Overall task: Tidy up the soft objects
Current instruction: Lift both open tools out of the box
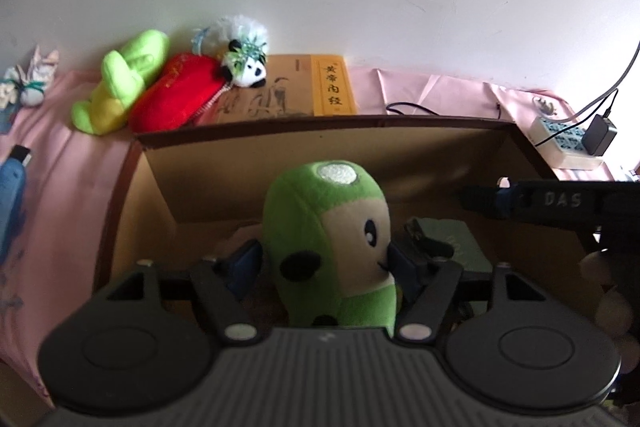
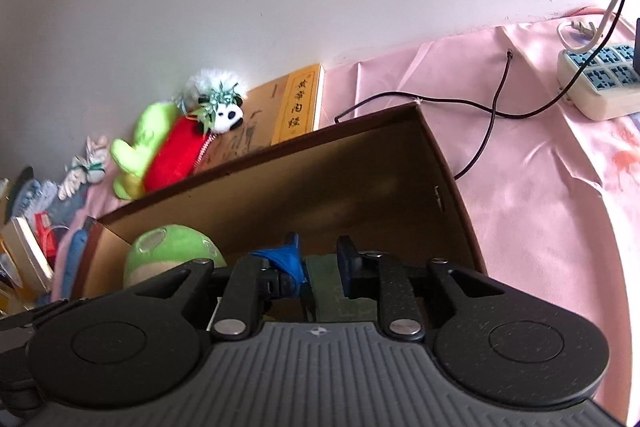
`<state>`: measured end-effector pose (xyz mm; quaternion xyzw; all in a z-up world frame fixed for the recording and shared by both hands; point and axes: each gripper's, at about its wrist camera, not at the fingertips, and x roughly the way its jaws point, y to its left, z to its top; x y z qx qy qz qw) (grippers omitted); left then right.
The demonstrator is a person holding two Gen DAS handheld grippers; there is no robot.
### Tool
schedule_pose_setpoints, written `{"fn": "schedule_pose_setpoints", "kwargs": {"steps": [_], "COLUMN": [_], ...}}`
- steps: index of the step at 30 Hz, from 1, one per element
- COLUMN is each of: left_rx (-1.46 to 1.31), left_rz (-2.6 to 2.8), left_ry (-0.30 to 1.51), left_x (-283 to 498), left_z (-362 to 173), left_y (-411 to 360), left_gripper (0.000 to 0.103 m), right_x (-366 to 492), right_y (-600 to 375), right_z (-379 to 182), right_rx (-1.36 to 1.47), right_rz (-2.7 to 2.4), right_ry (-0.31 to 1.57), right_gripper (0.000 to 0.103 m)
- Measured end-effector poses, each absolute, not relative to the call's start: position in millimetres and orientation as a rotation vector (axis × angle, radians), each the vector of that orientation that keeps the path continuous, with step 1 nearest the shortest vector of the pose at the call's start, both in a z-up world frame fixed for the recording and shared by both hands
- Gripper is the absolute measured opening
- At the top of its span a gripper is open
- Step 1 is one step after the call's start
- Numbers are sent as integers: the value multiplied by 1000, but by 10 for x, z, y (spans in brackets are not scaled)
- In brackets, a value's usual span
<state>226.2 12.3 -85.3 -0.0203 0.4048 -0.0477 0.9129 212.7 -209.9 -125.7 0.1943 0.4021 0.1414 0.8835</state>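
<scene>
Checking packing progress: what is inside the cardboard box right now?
The green plush, gripped by the left gripper, and a dark green flat item lie inside the cardboard box. The grippers cover the rest of the floor.

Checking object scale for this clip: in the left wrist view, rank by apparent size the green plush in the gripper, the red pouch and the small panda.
1. green plush, though it is nearest the camera
2. red pouch
3. small panda
</scene>
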Motion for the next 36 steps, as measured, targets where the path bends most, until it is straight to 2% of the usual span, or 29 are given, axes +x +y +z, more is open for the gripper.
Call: {"fn": "schedule_pose_setpoints", "kwargs": {"steps": [19,36], "left_rx": [6,44], "left_rz": [70,160], "left_ry": [753,757], "left_x": [1617,882], "left_z": [-261,-103], "left_y": [177,82], "left_gripper": [75,75], "right_x": [1369,594], "right_y": [-2241,-2323], "right_z": [-425,-355], "right_rx": [488,573], "right_rz": [243,395], "right_ry": [644,632], "right_gripper": [6,11]}}
